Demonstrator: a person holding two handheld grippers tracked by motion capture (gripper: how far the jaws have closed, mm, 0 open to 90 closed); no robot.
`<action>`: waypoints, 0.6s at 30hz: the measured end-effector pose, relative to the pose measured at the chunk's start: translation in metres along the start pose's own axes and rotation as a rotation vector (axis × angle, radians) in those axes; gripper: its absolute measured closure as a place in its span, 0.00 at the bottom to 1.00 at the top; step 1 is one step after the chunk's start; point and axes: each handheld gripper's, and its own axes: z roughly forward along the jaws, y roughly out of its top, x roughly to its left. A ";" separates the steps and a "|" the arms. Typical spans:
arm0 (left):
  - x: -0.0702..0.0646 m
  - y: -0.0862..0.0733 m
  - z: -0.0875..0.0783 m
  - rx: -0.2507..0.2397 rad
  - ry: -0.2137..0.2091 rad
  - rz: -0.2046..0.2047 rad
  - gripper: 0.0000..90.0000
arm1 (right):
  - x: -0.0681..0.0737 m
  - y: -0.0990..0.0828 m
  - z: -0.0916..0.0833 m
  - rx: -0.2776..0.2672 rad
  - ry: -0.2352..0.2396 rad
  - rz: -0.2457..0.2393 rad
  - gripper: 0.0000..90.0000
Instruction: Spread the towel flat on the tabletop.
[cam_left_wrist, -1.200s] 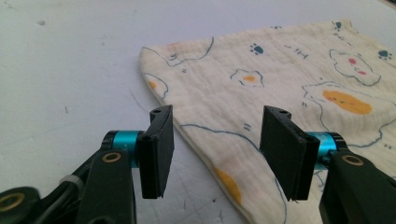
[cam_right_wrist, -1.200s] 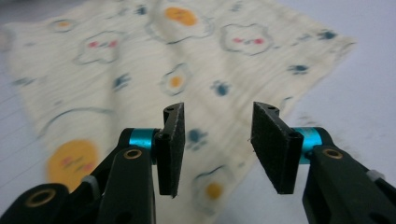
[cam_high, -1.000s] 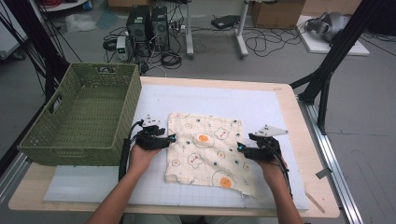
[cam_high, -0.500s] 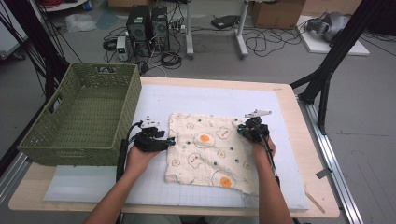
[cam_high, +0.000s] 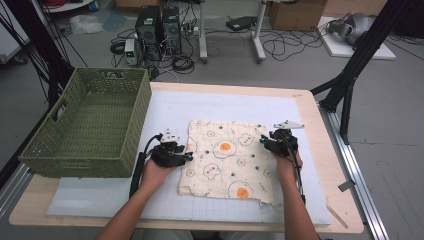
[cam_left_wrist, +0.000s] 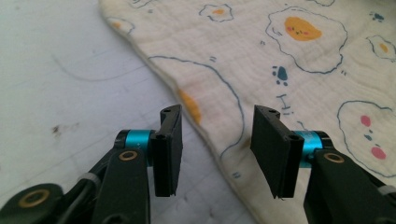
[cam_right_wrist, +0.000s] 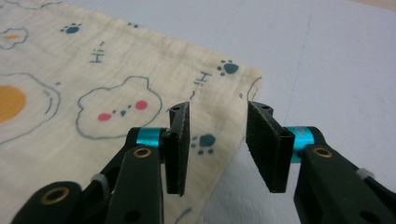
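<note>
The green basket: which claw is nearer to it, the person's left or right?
Left. The left claw sits at the cloth's left edge, just right of the green basket. The right claw is at the cloth's far right edge, farther from the basket.

Cloth (cam_high: 227, 157) flat on mat (cam_high: 175, 107), between both grippers. Left gripper (cam_high: 189, 156) at cloth's left edge; edge runs between its jaws, cloth spreading ahead and to its right. Right gripper (cam_high: 263, 140) at cloth's right edge near far corner; edge between its jaws, cloth to its left, bare mat to its right. Basket (cam_high: 120, 150) on table (cam_high: 315, 150) just left of left gripper, well apart from right gripper. Mat on table, under cloth and both grippers.
</note>
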 end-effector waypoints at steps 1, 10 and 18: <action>-0.001 0.001 0.002 -0.004 0.001 -0.003 0.62 | 0.000 0.000 0.000 0.000 0.000 0.000 0.65; 0.009 0.001 -0.005 0.018 0.143 0.006 0.96 | 0.002 -0.013 -0.026 -0.010 0.038 -0.023 0.58; 0.028 -0.012 -0.022 -0.011 0.134 -0.078 0.92 | 0.029 -0.020 -0.016 0.046 0.204 -0.012 0.61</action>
